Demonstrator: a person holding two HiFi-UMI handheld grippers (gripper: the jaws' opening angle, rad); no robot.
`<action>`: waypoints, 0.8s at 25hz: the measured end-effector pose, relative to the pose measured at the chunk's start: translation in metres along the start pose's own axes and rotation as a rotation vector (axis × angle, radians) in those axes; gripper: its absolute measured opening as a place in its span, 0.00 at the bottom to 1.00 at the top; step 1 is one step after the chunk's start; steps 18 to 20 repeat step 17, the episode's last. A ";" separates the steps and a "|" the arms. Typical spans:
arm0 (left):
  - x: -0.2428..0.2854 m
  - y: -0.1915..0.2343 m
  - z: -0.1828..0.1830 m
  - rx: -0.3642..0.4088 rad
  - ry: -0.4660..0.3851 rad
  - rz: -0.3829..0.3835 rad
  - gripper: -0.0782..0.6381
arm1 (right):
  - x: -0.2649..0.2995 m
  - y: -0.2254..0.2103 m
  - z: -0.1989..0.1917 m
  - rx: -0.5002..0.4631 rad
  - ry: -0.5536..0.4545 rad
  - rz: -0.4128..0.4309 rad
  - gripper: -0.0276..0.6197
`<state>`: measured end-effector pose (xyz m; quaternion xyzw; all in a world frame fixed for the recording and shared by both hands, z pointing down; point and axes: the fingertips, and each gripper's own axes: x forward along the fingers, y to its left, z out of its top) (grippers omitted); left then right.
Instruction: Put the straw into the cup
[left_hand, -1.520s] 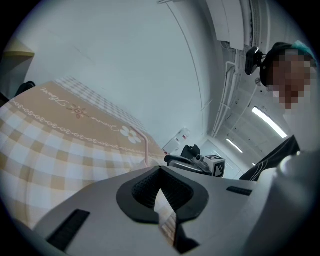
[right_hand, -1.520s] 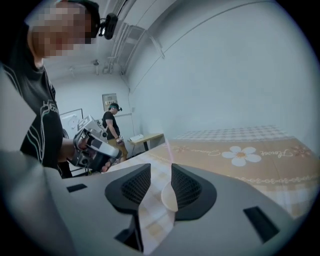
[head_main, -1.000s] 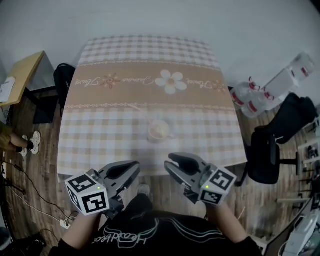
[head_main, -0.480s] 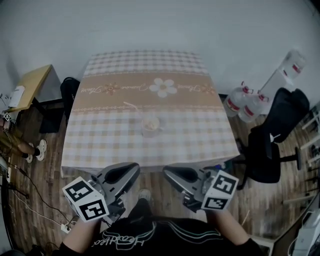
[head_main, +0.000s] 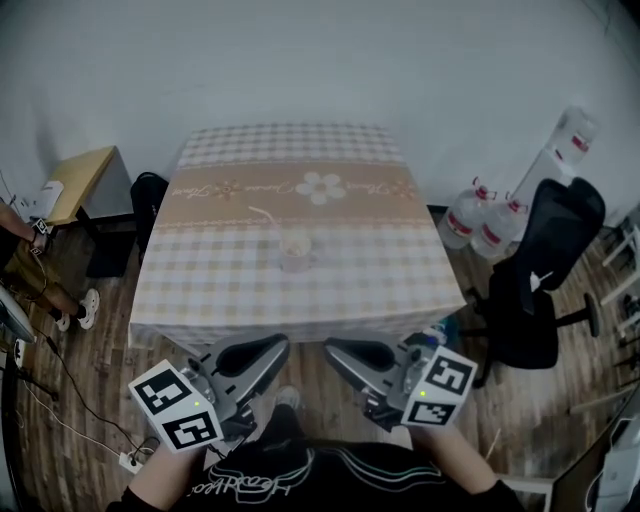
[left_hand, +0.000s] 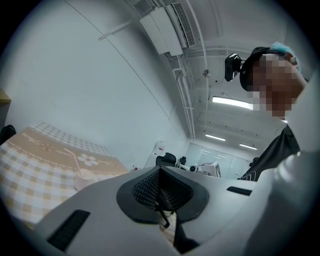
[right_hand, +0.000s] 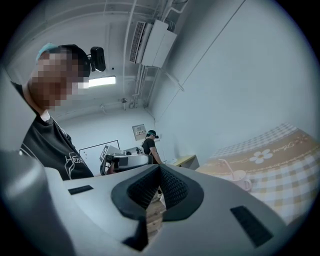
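Observation:
A pale cup (head_main: 296, 250) stands near the middle of the checked tablecloth (head_main: 350, 280), and a white bent straw (head_main: 266, 215) leans out of it to the left. Both grippers hang in front of my body, short of the table's near edge and well away from the cup. My left gripper (head_main: 280, 350) and right gripper (head_main: 333, 350) point toward each other, both shut with nothing between the pads. The left gripper view shows the cup (left_hand: 86, 176) and straw (left_hand: 74, 159) far off above its jaws. In the right gripper view the cup (right_hand: 239, 179) and straw (right_hand: 223, 165) are equally distant.
A black office chair (head_main: 545, 270) and large water bottles (head_main: 480, 225) stand right of the table. A small wooden side table (head_main: 80, 180) and a dark chair (head_main: 150, 195) are at its left. Cables and a power strip (head_main: 128, 462) lie on the wooden floor. Another person (right_hand: 149, 142) stands far back.
The table has shrunk and slid up in the head view as I backed away from it. Both grippers drew back with me. The right gripper's jaws have come together.

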<state>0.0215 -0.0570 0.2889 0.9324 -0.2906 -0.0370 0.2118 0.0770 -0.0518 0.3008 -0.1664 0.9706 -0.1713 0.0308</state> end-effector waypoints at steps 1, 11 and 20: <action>-0.001 -0.006 -0.001 0.000 0.000 -0.003 0.10 | -0.002 0.005 0.001 -0.005 -0.003 0.002 0.06; -0.006 -0.044 -0.006 0.054 0.008 0.027 0.10 | -0.026 0.039 0.011 -0.063 -0.037 -0.023 0.06; -0.010 -0.066 -0.011 0.077 0.021 0.018 0.10 | -0.037 0.057 0.017 -0.060 -0.050 -0.012 0.06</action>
